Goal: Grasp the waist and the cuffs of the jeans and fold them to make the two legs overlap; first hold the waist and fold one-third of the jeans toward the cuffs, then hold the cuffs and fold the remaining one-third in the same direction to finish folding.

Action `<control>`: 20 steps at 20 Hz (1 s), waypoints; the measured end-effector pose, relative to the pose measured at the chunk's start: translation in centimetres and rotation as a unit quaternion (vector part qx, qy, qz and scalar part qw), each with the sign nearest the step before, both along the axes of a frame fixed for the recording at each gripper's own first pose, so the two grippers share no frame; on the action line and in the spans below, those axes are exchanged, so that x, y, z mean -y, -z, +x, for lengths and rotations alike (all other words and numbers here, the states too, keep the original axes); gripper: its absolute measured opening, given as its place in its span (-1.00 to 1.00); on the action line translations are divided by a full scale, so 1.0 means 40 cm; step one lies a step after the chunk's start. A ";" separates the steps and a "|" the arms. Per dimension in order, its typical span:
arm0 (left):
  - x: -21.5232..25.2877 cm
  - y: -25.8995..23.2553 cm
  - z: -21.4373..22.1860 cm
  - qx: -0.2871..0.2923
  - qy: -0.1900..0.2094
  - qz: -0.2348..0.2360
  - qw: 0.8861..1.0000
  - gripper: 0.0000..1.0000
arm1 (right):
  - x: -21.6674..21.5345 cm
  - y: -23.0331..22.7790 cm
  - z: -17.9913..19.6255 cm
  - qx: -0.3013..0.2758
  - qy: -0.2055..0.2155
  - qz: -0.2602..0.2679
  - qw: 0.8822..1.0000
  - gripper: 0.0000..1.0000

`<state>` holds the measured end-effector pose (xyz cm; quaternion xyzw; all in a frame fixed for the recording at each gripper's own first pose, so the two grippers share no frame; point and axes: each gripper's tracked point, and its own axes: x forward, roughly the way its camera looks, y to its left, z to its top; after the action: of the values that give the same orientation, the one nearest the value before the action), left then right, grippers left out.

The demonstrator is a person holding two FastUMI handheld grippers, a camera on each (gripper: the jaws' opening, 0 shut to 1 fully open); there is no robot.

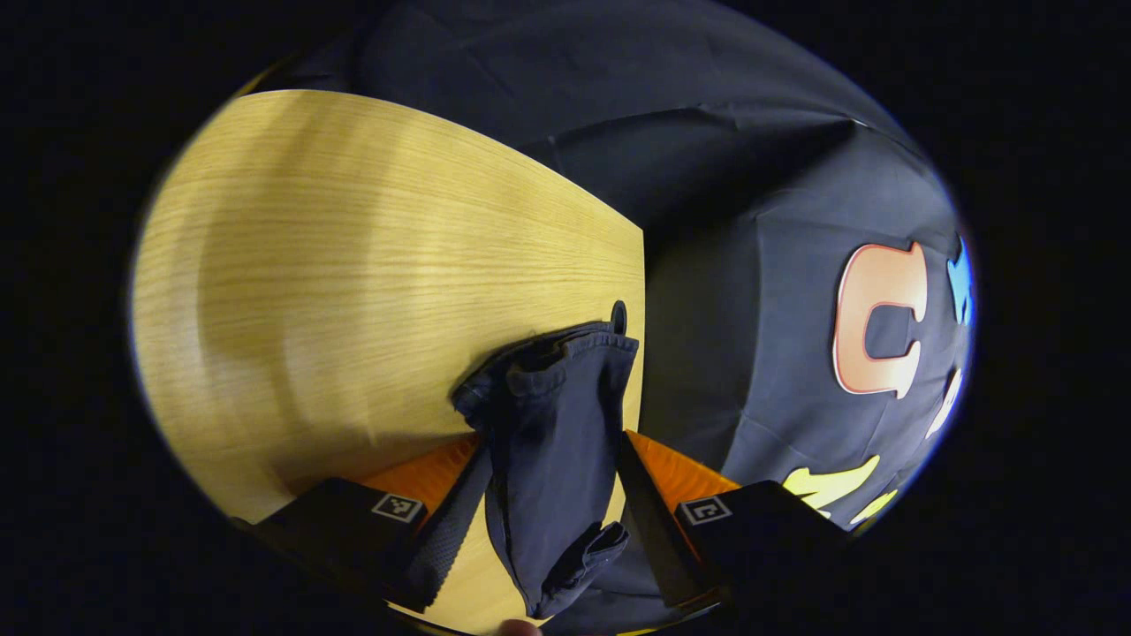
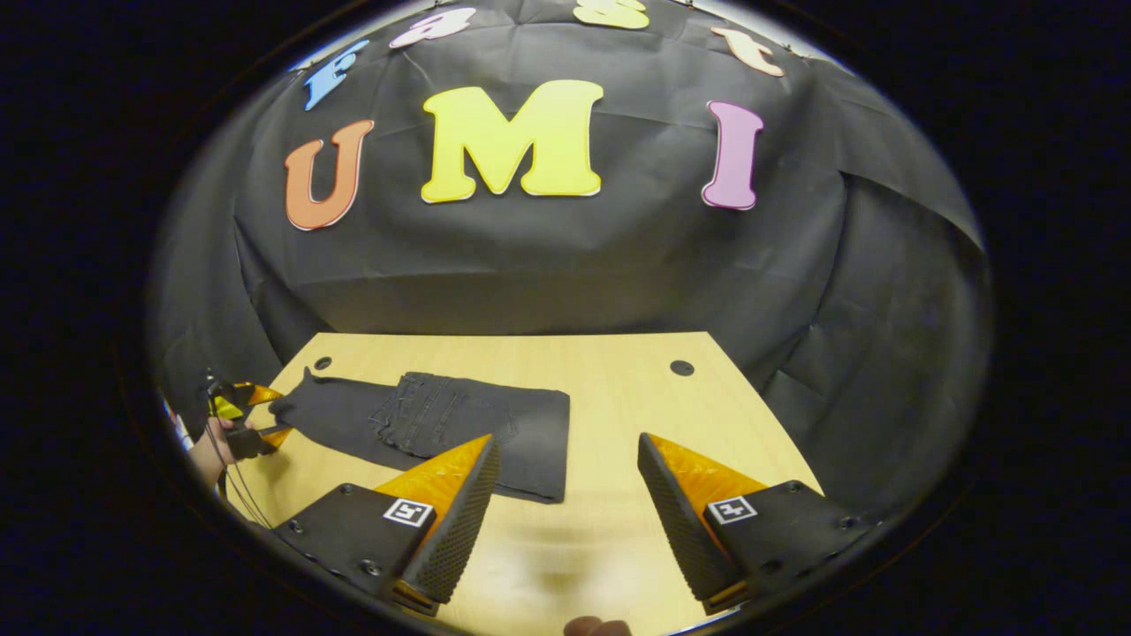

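L gripper [image 1: 552,495] fingers spread w/ cloth between, can't tell if pinching. R gripper [image 2: 565,495] wide open, hovering. Hand [image 2: 212,452] holds the L one far off.

I see a light wood-grain table [image 2: 618,389] with a small dark round hole [image 2: 681,367] near its far right corner and another [image 2: 322,363] near the far left. Directly on it lie the dark jeans [image 2: 459,424], folded flat toward the left half, their cuff end [image 1: 552,389] bunched at the table's edge.
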<state>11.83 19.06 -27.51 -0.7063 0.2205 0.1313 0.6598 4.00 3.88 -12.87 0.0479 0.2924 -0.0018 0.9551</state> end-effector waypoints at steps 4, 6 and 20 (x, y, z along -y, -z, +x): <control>0.003 0.044 0.005 -0.026 -0.020 -0.009 0.999 -0.65 | 0.034 0.011 -0.038 -0.006 0.019 0.008 1.000 0.93; 0.009 0.036 0.001 -0.024 -0.018 -0.010 0.999 -0.69 | 0.061 0.013 -0.056 -0.006 0.032 0.011 0.999 0.86; 0.306 -0.459 0.050 0.139 0.157 0.322 0.923 -0.90 | 0.244 -0.057 -0.226 0.050 0.081 0.017 0.995 0.93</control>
<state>13.83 6.82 -9.14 -0.4232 0.1802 -0.0091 0.8879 -5.04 -5.89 -10.59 0.0879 0.2390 -0.0716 0.9644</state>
